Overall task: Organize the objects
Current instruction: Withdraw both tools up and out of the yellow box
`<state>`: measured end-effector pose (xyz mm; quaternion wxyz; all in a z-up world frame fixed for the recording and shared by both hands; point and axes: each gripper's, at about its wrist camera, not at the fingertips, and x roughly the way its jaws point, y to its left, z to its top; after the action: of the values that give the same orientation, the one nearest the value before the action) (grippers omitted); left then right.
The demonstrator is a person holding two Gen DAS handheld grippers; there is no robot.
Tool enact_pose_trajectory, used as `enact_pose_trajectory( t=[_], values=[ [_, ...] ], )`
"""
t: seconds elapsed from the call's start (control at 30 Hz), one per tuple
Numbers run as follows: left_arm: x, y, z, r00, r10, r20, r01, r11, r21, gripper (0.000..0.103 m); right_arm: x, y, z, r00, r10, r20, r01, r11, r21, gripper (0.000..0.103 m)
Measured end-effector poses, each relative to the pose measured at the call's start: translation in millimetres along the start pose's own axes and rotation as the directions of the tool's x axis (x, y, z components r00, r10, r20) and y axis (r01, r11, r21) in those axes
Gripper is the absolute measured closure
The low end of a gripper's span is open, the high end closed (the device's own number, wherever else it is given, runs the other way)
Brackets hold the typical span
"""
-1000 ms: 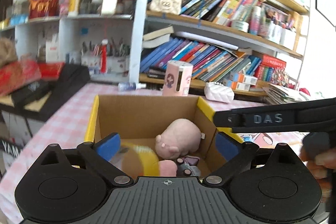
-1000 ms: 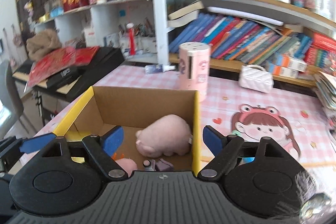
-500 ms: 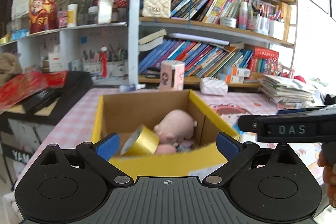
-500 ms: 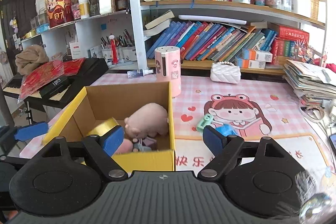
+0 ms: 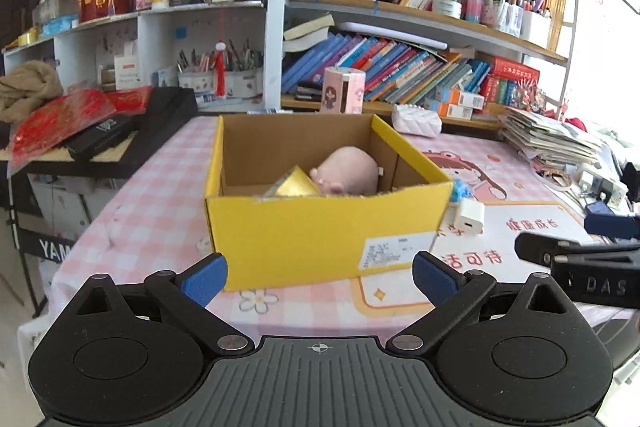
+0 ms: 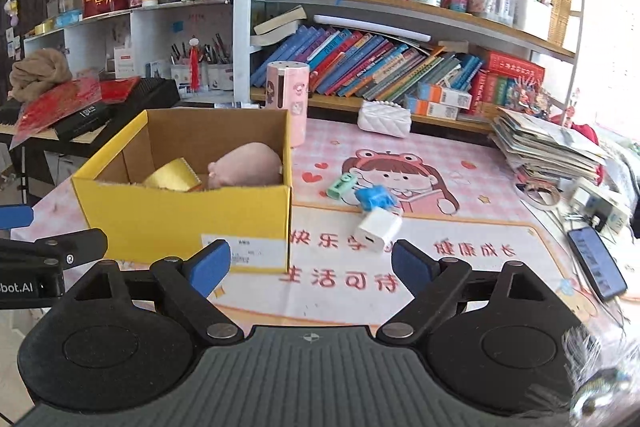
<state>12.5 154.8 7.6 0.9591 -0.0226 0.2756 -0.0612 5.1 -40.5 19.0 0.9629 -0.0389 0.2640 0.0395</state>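
Observation:
A yellow cardboard box (image 5: 320, 227) (image 6: 180, 219) stands on the pink table mat. Inside it lie a pink plush pig (image 5: 352, 175) (image 6: 248, 167) and a gold tape roll (image 5: 294, 185) (image 6: 172, 177). My left gripper (image 5: 319, 277) is open in front of the box's near wall, with nothing between its fingers. My right gripper (image 6: 311, 265) hangs off the box's right front corner. Its jaws are opening and hold nothing. A white charger (image 6: 378, 229) (image 5: 468, 217), a blue piece (image 6: 374, 197) and a green piece (image 6: 340, 185) lie on the mat right of the box.
A pink cylinder (image 6: 288, 95) and a white quilted purse (image 6: 384, 117) stand behind the box before the bookshelf. On the right are a paper stack (image 6: 548, 147), a tape ring (image 6: 540, 193) and a phone (image 6: 596, 263). A black keyboard (image 5: 120, 131) lies at the left.
Both grippers have drawn back from above the box, so its front wall now faces them. The right jaws stand a little wider. The gold roll rests in the box.

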Motion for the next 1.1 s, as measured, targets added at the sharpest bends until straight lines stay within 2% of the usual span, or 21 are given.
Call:
enact_pose_trajectory(
  t=[0.17,0.47,0.9,1.1],
  values=[
    [-2.4,-14.1,-3.9,0.999,-0.041,-0.009,0.041,0.999,0.004,0.003,-12.8,-5.0,-16.9,0.999,-0.028,-0.039,0.029,0.999,0.029,0.014],
    [-3.3,-47.2,-16.6,0.993,-0.111,-0.041,0.115,0.988,0.101,0.003,-25.4,-26.2,-33.7,0.991,-0.103,-0.085,0.110,0.991,0.079,0.013],
    [0.9,-73.9,-12.5,0.991,-0.131,-0.037,0.135,0.979,0.152,0.003,-22.2,-49.1,-42.3,0.984,-0.133,-0.123,0.145,0.984,0.099,0.009],
    [4.0,-73.2,-10.9,0.994,-0.098,-0.042,0.103,0.985,0.141,0.003,-15.4,-53.7,-38.1,0.987,-0.106,-0.119,0.119,0.988,0.100,0.009]
  ],
)
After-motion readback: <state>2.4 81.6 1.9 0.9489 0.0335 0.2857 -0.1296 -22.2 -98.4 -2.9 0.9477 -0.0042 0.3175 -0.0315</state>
